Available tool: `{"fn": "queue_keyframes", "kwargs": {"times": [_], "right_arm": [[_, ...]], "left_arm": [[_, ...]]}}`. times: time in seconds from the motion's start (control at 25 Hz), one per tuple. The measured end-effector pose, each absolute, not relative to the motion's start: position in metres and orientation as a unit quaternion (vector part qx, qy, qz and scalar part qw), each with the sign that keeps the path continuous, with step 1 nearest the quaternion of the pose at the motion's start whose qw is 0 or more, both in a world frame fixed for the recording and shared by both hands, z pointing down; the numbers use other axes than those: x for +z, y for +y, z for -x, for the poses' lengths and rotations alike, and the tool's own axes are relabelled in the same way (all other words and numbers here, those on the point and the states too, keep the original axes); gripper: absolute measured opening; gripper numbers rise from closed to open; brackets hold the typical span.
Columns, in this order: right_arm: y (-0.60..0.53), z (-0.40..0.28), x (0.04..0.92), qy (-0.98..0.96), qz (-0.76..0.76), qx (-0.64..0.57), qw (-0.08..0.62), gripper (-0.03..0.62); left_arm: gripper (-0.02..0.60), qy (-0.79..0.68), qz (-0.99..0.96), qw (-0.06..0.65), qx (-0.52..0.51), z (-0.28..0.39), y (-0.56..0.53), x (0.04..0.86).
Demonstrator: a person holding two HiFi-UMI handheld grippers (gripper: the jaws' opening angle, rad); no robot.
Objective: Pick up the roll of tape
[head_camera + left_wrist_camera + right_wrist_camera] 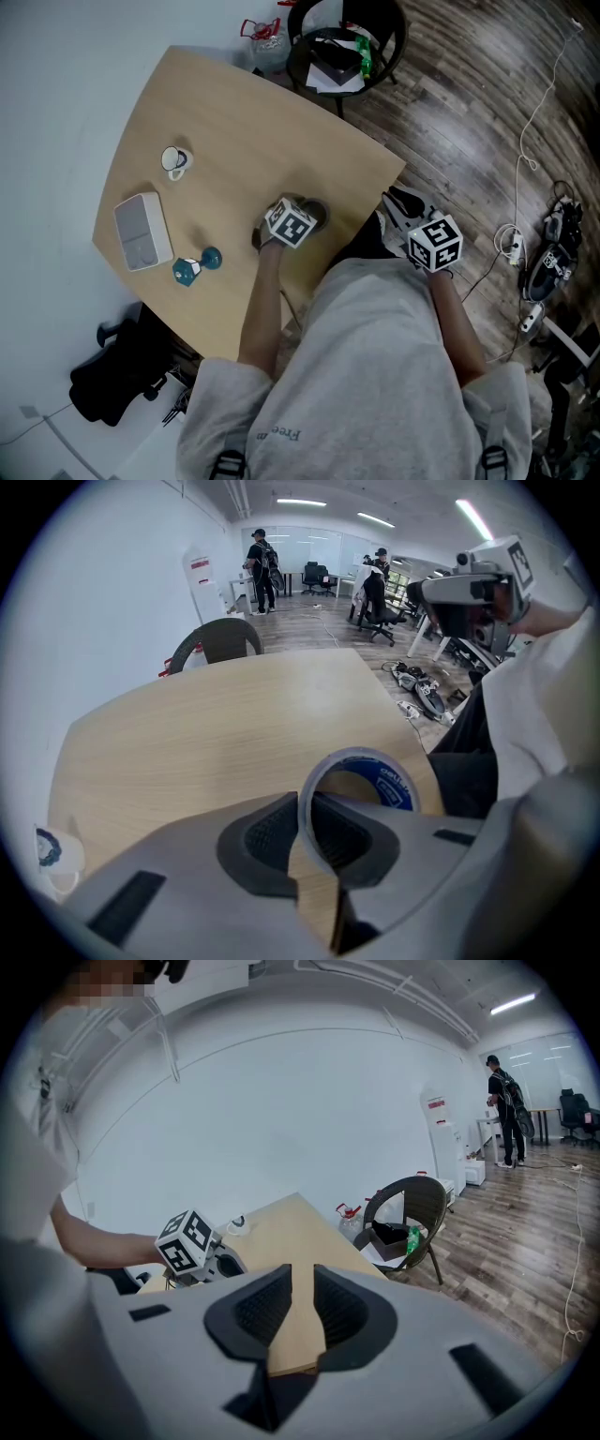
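Tape (pixel 392 778) wall sits nipped between left tongs (pixel 307 829), roll resting on desk (pixel 216 724); right tongs (pixel 302 1305) apart, empty. Grip apparently made; lift remains.

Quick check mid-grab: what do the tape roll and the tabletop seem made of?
The tape roll: likely plastic film, smooth greyish outer wrap, on a blue printed core, probably cardboard. The tabletop: pale wood-look laminate or veneer, matte, fine even grain.

Grey T-shirt (pixel 375 375), black-and-white marker cubes (pixel 290 223)
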State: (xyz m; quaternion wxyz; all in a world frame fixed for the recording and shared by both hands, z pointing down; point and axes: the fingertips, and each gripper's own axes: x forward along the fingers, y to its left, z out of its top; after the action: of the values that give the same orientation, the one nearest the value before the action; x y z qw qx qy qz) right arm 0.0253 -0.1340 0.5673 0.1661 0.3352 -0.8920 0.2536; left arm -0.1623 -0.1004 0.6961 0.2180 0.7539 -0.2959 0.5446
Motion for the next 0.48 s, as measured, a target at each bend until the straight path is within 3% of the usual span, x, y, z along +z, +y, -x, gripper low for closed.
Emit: {"fn": "queue_keyframes", "kwargs": {"times": [0.48], "right_arm": [[-0.136,-0.027,0.568,-0.891,-0.336,0.255,0.167,0.072]], "left_arm": [[0.04,-0.314,-0.771,0.206,0.515,0.157,-0.107,0.679]]}}
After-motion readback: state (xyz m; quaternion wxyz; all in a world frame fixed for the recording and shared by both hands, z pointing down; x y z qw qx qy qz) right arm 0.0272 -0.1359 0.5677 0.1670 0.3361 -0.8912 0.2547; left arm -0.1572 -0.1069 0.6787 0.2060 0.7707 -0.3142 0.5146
